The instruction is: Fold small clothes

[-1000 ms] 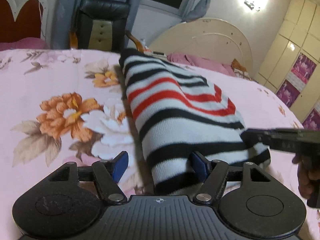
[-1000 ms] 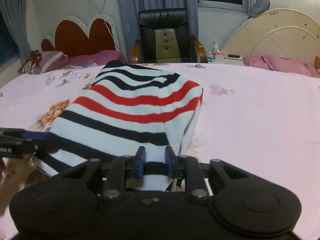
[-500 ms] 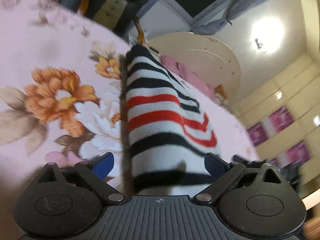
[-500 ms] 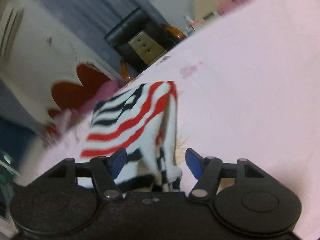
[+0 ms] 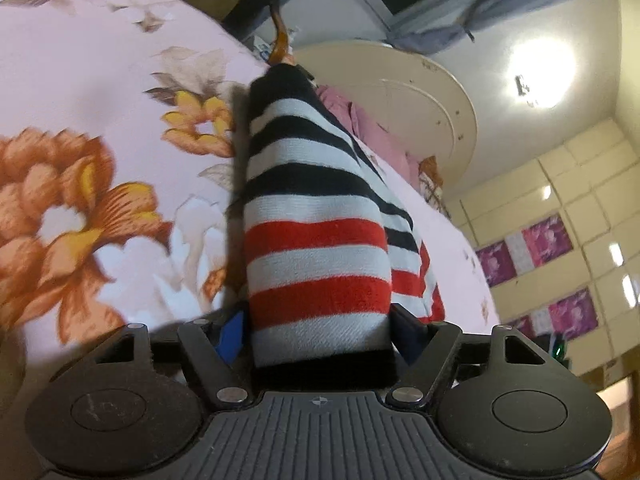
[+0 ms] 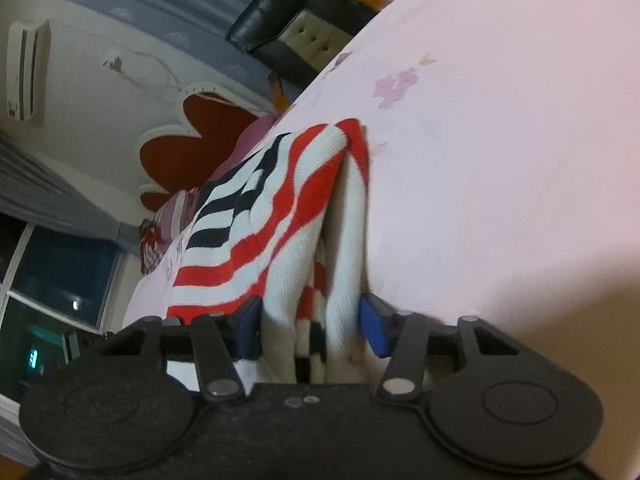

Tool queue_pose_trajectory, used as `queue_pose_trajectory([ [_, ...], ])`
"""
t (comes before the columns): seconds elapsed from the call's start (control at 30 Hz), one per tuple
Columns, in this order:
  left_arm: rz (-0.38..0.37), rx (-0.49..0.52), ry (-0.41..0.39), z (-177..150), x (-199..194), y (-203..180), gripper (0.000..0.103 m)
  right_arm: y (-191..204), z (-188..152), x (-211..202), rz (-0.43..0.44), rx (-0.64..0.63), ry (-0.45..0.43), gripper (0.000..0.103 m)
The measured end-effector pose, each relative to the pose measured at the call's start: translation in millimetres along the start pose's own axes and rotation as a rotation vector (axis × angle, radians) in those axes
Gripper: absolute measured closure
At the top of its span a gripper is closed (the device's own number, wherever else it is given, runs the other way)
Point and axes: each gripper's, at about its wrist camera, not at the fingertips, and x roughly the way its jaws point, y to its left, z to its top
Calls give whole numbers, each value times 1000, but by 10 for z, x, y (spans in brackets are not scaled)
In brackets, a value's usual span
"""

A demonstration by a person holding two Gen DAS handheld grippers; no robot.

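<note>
A small knit sweater (image 5: 316, 216) with white, black and red stripes lies on the pink floral bedsheet (image 5: 80, 120). Its near end runs between the blue pads of my left gripper (image 5: 320, 332), whose jaws stand wide apart around the cloth. In the right wrist view the sweater (image 6: 280, 200) is bunched in folds, and its near edge hangs between the blue pads of my right gripper (image 6: 310, 330), which is also open. Both views are tilted.
A black leather armchair (image 6: 288, 28) stands beyond the bed's far edge. A cream round headboard (image 5: 420, 104) with a pink cloth heap (image 5: 372, 128) is at the far side. A red heart-shaped headboard (image 6: 192, 148) and pillows are at the other end.
Both grippers have tilted and moved in along the sweater. The right gripper, shut on the hem one second ago, has opened. The sweater's near end is now bunched up between the fingers.
</note>
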Motion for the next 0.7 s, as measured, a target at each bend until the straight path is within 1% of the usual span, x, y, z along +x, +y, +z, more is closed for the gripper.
queue_pose_trajectory([
  [0.07,18,43,8,27,42,-72,30,46,24,56,0,-24,4,53],
  [0.13,32,63,9,43,76,-125,30,80,21,73,-5,-39,-2,55],
  [0.2,59,89,6,47,91,-182,39,94,-7,60,-11,-54,-14,57],
  [0.23,78,118,4,37,100,-231,40,100,-9,78,-20,-67,-20,58],
  [0.3,100,139,-5,34,120,-290,45,155,-42,64,-47,-100,-36,61],
  [0.37,116,155,-17,19,118,-360,48,226,-70,71,-70,-136,-51,66],
  [0.53,130,200,-36,17,61,-511,51,421,-123,13,-125,-199,-83,70],
  [0.7,122,250,-48,19,-100,-621,52,581,-157,-72,-128,-235,-101,70],
])
